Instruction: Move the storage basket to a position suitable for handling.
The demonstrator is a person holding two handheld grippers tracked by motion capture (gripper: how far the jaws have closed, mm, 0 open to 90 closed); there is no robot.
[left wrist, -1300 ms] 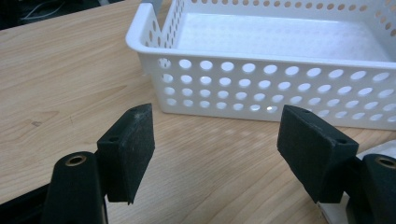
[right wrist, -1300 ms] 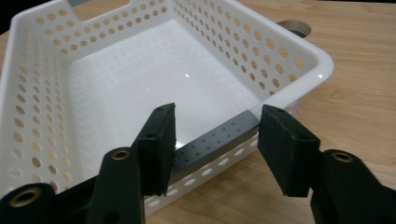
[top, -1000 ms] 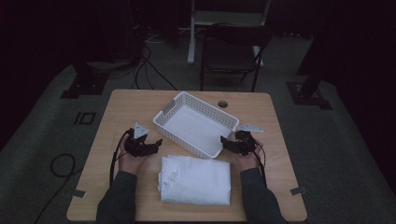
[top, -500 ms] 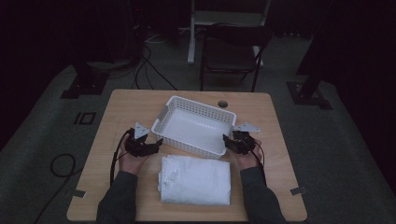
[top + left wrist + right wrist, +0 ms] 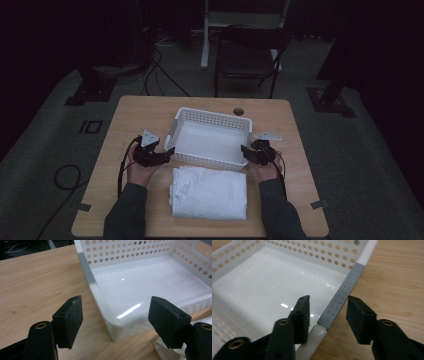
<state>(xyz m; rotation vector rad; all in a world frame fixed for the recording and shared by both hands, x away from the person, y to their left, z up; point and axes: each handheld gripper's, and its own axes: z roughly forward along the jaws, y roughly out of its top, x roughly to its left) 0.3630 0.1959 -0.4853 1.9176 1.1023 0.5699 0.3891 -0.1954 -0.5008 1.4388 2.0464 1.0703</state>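
Two claws are held by a person at a wooden surface (image 5: 130, 112), one in each hand. The left claw (image 5: 159, 156) is released, its jaws spread wide around the near left corner of a white basket (image 5: 212, 120); in the left gripper view the two black pads stand either side of that corner and touch nothing. The right claw (image 5: 248, 153) is also released, with one jaw inside the basket and one outside, straddling the rim at the basket's right end; the right gripper view shows gaps between both pads and a grey strip (image 5: 342, 298) on that rim.

There is one basket, with perforated walls and nothing inside, standing at the middle of the surface toward its far edge. One folded white cloth (image 5: 209, 192) lies just in front of it, near the near edge, between the person's two forearms.

A small round hole (image 5: 238, 111) sits in the surface beyond the basket. On the floor past the far edge stands one dark chair (image 5: 247, 57), with cables (image 5: 160, 75) trailing to its left.
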